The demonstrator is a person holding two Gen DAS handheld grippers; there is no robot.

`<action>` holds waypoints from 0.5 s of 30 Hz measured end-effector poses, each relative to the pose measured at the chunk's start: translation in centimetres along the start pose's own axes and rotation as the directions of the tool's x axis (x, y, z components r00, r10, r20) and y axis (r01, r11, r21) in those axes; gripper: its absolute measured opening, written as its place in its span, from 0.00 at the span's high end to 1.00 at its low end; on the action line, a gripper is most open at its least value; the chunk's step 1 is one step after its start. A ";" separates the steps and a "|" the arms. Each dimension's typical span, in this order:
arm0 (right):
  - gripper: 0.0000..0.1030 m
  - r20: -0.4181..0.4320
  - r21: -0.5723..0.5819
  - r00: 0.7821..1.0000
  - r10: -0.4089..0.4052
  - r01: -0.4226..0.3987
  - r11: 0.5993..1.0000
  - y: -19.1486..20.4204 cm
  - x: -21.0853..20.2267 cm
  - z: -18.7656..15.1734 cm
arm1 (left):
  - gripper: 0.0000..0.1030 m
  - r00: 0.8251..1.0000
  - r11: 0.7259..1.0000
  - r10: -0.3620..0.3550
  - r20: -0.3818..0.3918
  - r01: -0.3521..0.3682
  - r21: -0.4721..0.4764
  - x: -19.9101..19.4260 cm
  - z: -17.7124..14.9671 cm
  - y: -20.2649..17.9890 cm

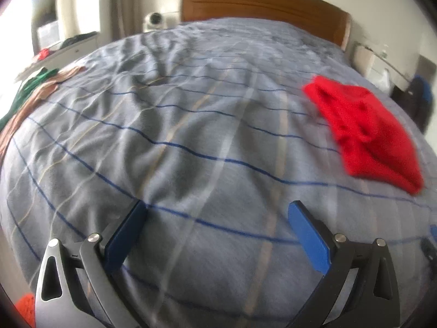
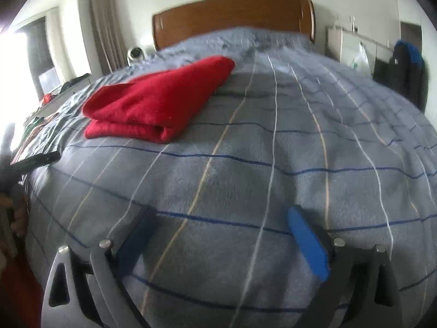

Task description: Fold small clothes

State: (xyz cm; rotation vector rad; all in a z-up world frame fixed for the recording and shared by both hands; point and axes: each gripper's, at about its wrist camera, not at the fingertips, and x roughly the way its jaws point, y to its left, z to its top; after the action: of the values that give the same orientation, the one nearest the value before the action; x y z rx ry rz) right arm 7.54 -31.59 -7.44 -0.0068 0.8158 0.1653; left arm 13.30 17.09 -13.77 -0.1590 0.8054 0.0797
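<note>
From the left wrist view, the left claw [image 1: 217, 210] tilts downward over the grey-blue checked fleece bedcover [image 1: 191, 142], its two blue-padded fingers [image 1: 308, 235] spread wide with only blanket between them. The folded red fleece garment [image 1: 366, 134] lies on the cover well off to the right and farther up the bed, apart from the claw. Its edges smear with blur, so the folds are hard to read. At the left edge a heap of green and tan clothes [image 1: 30, 93] is cut off by the frame, and an orange scrap [image 1: 26, 310] in the bottom corner is too cropped to identify. The brown wooden headboard [image 1: 262, 8] closes the far end.

From the right wrist view, the right claw [image 2: 220, 216] also points down at the cover [image 2: 300, 147], fingers [image 2: 307, 242] wide apart and gripping nothing. The red garment [image 2: 158, 104] sits ahead and to the left, neatly doubled, its thick folded edge facing the claw. At the far left a dark bar-shaped part [image 2: 35, 161], blurred and partly out of frame, juts over the bed. The headboard [image 2: 232, 16] stands behind.
</note>
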 end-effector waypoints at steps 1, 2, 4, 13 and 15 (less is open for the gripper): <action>0.06 -0.003 -0.002 1.000 0.001 -0.001 1.000 0.0 0.0 0.1 | 0.01 0.999 0.999 -0.052 0.000 0.052 0.011 -0.8 -0.1 -0.5; 0.05 -0.004 -0.003 1.000 0.007 -0.007 1.000 -0.1 0.1 0.1 | 0.01 0.992 0.992 -0.123 0.001 0.123 0.021 -1.5 -0.1 -1.2; 0.05 0.005 0.000 1.000 0.020 -0.020 1.000 -0.3 0.0 0.0 | 0.01 0.972 0.972 -0.233 -0.016 0.233 0.016 -2.3 1.0 -2.7; 0.04 -0.040 0.041 0.995 0.094 -0.092 0.995 -0.5 -1.0 2.9 | 0.01 0.931 0.942 -0.335 -0.147 0.332 -0.047 4.2 11.3 -8.0; 0.04 0.026 0.120 0.985 0.172 -0.174 0.977 -1.4 -1.3 6.1 | 0.01 0.911 0.944 -0.331 -0.247 0.322 -0.076 7.7 12.4 -9.0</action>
State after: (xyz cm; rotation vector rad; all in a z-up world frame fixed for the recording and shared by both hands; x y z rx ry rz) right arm 11.25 -32.69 -2.42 0.1806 0.8101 0.2798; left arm 28.62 10.45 -9.89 -0.3398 1.0264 -0.2500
